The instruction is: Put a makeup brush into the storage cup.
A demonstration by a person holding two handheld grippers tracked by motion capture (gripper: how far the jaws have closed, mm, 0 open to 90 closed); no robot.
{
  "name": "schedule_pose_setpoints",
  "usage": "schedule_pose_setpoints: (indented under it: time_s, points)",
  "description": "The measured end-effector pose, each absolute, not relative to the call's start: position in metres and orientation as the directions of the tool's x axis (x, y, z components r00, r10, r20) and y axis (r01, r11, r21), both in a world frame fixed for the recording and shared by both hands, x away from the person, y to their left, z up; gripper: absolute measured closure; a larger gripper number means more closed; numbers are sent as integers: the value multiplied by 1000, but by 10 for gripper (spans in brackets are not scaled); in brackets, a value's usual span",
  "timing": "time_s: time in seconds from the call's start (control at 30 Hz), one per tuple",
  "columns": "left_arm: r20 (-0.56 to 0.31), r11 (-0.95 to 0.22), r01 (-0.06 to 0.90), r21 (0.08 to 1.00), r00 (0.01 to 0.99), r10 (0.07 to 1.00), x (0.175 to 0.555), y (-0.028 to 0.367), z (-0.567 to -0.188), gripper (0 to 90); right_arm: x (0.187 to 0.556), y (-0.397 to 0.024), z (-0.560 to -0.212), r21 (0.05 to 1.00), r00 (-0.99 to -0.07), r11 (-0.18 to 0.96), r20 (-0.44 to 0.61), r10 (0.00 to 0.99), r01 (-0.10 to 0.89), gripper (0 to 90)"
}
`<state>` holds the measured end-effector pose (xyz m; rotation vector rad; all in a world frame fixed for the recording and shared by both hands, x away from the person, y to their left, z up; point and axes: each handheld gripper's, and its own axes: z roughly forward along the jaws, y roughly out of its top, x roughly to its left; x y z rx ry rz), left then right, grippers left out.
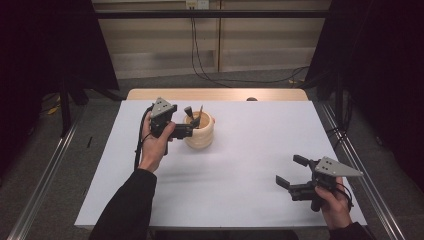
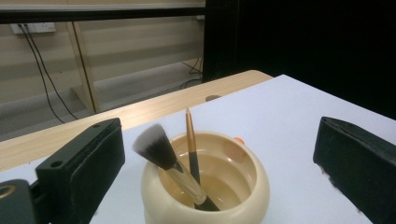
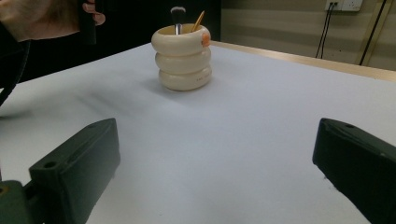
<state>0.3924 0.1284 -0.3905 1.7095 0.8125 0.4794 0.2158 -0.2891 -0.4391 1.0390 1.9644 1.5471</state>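
A cream ringed pot (image 1: pixel 201 137) stands left of centre on the white table top (image 1: pixel 240 185). Leaning inside it are a fluffy makeup brush (image 2: pixel 154 148) and a thin gold-handled brush (image 2: pixel 189 133). My left gripper (image 1: pixel 191 121) hovers at the pot's rim from the left, jaws open wide to either side of the pot (image 2: pixel 243 186), holding nothing. Near the front right edge my right gripper (image 1: pixel 291 170) rests low, open and empty, pointing toward the pot (image 3: pixel 183 60) across bare table. The two brush tips (image 3: pixel 178 11) poke above the pot's rim in the right gripper view.
A wooden strip (image 1: pixel 215 94) runs along the table's far edge. Cables (image 1: pixel 235 79) lie on the floor behind it. Metal rails (image 1: pixel 367 175) flank both sides. The hand holding my left gripper (image 3: pixel 42 16) is up at the left in the right gripper view.
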Motion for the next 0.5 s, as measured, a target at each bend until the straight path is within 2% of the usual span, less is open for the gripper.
schedule_pose_setpoints:
  time_s: [0.23,0.5]
  points:
    - [-114,-117,288,951,673,730,385,136,-387,21,215,-289,-439,951,-633,107,108,767,291,2]
    - [-99,-128,277,952,678,728,369,141,-386,23,214,-289,-438,952,-622,95,112,775,290,0]
